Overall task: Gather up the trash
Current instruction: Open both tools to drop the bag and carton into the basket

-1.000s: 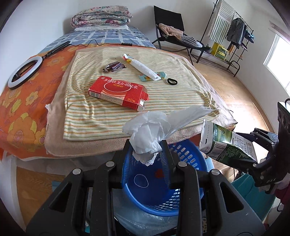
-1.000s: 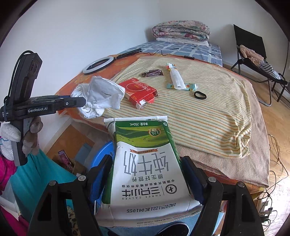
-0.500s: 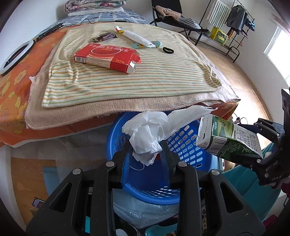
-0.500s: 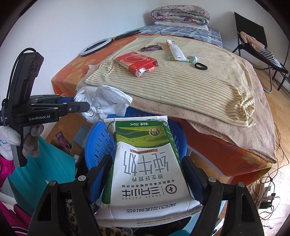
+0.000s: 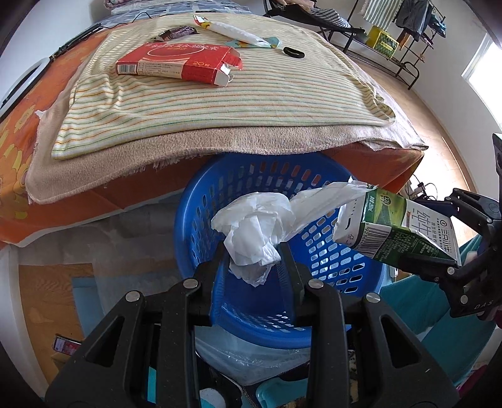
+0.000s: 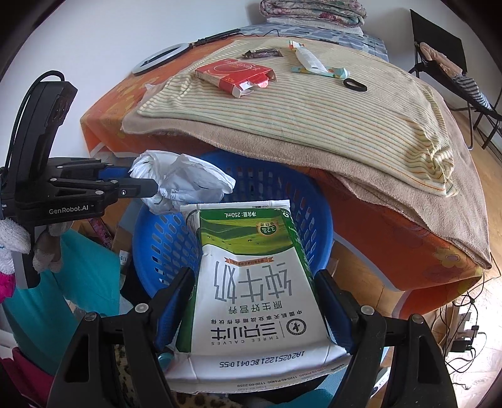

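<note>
Gripping a crumpled white plastic bag (image 5: 254, 232), my left gripper (image 5: 252, 260) is hovering over the blue basket (image 5: 200, 194), at six o'clock in its view. At three o'clock, my right gripper (image 6: 254, 282) is clamping a green milk carton (image 6: 251, 276) above the same basket. I judge both should be released well inside the rim. At twelve o'clock, on the striped blanket (image 5: 282, 94), a red box (image 5: 175, 61), tube (image 5: 232, 29) and wrapper (image 5: 177, 31) are lying. Overhanging bedding is partly covering the far rim.
</note>
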The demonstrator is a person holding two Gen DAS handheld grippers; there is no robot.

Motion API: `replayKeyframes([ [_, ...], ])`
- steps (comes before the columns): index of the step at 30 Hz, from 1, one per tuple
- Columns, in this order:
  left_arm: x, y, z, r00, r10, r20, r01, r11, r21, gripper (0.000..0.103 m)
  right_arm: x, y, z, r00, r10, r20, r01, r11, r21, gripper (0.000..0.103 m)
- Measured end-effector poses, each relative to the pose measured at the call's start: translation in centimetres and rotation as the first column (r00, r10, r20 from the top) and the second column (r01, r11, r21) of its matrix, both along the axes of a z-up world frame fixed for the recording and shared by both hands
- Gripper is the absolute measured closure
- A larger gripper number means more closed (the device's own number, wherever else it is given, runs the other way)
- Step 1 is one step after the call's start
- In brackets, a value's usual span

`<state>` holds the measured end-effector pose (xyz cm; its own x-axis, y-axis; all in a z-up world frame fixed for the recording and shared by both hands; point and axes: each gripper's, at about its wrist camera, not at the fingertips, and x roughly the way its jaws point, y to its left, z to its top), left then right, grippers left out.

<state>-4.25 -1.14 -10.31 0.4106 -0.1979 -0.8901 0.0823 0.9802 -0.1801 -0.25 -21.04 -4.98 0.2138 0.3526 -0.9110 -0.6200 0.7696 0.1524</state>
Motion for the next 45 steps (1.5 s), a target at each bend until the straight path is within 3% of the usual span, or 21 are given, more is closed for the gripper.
replayKeyframes([
  [12,0.3,-0.2,-0.5,1.000,0.004,-0.016,-0.004,1.000,0.012,0.073,0.7,0.5,-0.9,1.000,-0.014,-0.010,0.014,1.000,0.001,0.023],
  [17,0.3,-0.5,-0.8,1.000,-0.003,-0.021,0.004,1.000,0.029,0.054,0.8,0.6,-1.3,1.000,-0.006,-0.026,0.007,1.000,0.007,0.022],
  [37,0.5,-0.3,-0.8,1.000,0.013,-0.019,-0.012,0.999,0.029,0.054,1.7,0.4,-1.7,0.996,-0.067,-0.054,0.068,0.998,0.010,0.017],
  [41,0.5,-0.3,-0.6,1.000,0.015,-0.015,-0.015,1.000,0.027,0.045,1.7,0.4,-1.4,0.996,-0.072,-0.045,0.072,0.997,0.006,0.015],
  [45,0.6,-0.3,-0.3,1.000,0.016,-0.014,-0.015,0.999,0.029,0.045,1.8,0.3,-1.2,0.996,-0.078,-0.039,0.078,0.997,0.007,0.013],
])
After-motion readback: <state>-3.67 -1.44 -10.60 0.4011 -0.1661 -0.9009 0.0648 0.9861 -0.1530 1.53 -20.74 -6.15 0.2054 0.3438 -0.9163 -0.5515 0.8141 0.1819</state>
